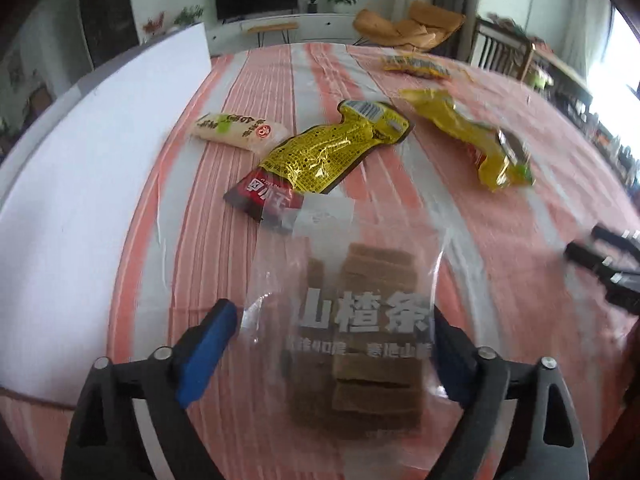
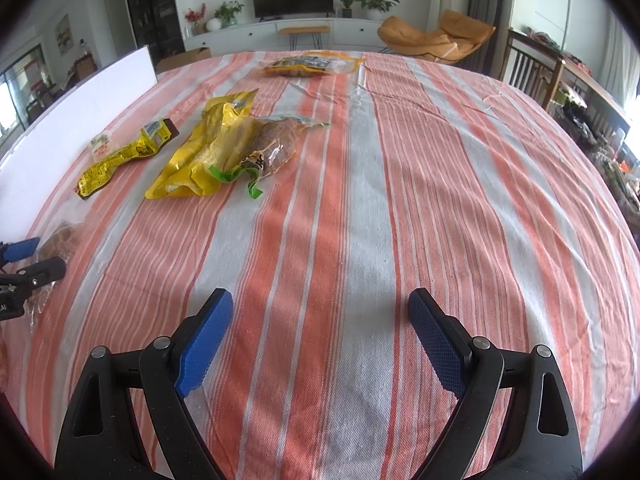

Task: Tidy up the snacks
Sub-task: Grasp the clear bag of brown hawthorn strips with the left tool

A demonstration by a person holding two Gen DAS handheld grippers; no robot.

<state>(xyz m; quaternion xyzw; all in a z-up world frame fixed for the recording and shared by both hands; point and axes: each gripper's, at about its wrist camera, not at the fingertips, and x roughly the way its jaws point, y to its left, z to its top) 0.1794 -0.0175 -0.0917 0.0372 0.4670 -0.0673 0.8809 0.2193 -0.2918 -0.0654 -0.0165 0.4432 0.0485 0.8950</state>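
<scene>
Sitting far left on the table (image 2: 360, 220): white board (image 1: 80, 200), then rice-cracker pack (image 1: 240, 130). Lying between the spread, released fingers of the left hand-held gripper (image 1: 334, 344): clear hawthorn-strip bag (image 1: 352, 320), seemingly being framed for pickup. Resting further right: gold pouch (image 1: 332, 152), yellow bags (image 2: 208, 152). Hovering open and empty over bare cloth: right hand-held gripper (image 2: 320, 336), probably waiting.

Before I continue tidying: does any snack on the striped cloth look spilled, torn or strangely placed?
Nothing looks spilled or visibly torn. The snacks lie scattered; the gold packet overlaps the clear bag's top edge, and the big yellow bag is crumpled against a brown packet.
</scene>
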